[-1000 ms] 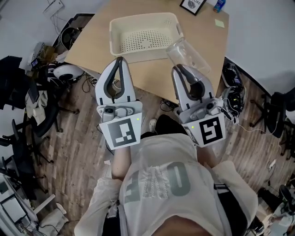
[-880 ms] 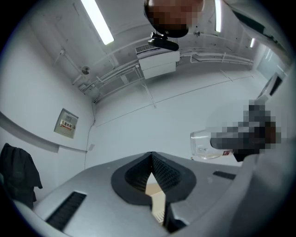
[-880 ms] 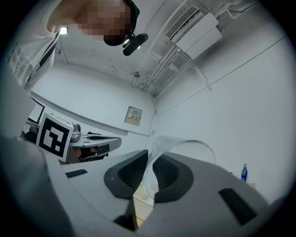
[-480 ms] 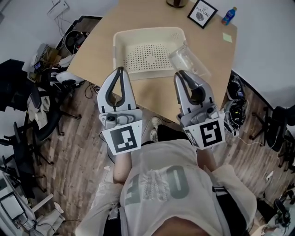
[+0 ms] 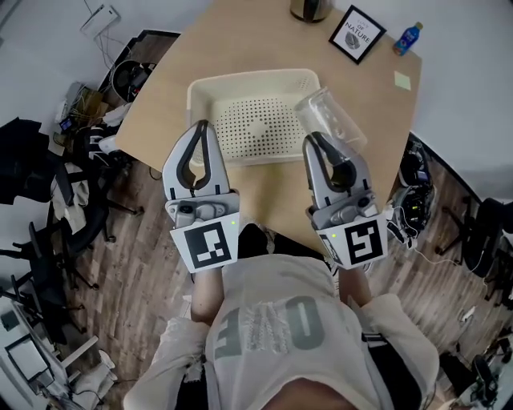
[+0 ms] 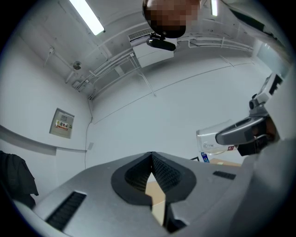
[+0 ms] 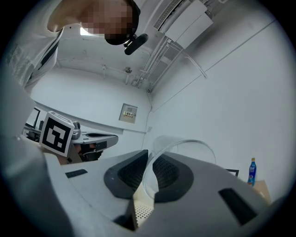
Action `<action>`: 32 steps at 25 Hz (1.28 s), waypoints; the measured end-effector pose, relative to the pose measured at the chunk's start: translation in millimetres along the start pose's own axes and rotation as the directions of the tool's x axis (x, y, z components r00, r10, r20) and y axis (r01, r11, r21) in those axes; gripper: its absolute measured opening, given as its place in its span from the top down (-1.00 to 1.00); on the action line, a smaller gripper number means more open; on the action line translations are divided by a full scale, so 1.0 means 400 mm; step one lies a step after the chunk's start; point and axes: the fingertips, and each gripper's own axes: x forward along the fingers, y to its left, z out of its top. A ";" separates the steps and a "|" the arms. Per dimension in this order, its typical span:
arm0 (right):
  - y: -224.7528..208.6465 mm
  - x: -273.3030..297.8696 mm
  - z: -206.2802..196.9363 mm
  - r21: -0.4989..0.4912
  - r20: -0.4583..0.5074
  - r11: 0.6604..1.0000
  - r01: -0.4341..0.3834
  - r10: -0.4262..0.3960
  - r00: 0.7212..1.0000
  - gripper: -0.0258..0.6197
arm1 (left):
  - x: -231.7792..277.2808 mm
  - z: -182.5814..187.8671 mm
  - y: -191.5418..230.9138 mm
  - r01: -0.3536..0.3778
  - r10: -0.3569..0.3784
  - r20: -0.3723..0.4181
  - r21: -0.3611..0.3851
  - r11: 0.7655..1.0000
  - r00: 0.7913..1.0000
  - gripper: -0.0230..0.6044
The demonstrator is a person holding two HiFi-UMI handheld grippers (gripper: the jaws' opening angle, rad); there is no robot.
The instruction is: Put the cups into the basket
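Observation:
A clear plastic cup [image 5: 330, 122] hangs over the right end of the cream perforated basket [image 5: 207, 90] in the head view. My right gripper [image 5: 315, 141] is shut on the cup's rim; in the right gripper view the cup wall [image 7: 159, 157] is pinched between the two dark pads. My left gripper [image 5: 200, 126] hovers over the basket's near left corner, jaws shut with nothing in them; its tips [image 6: 151, 157] meet in the left gripper view. The cup [image 6: 217, 139] also shows there at the right.
The basket rests on a tan wooden table [image 5: 264, 184]. At the table's far edge stand a framed picture [image 5: 357, 35], a blue bottle [image 5: 409, 37], a yellow sticky note [image 5: 402, 80] and a dark round pot [image 5: 311, 8]. Office chairs [image 5: 48, 184] and cables crowd the floor on the left.
The view has drawn closer over the table. Both grippers now reach over the basket's near edge, and the cup held in the right one has moved from beside the basket to above its right end.

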 end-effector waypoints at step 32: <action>0.007 0.278 -0.171 -0.168 -0.298 0.983 -0.078 0.024 0.954 0.84 | 0.200 -0.135 0.098 0.152 -0.152 0.012 -0.075 0.985 0.988 0.90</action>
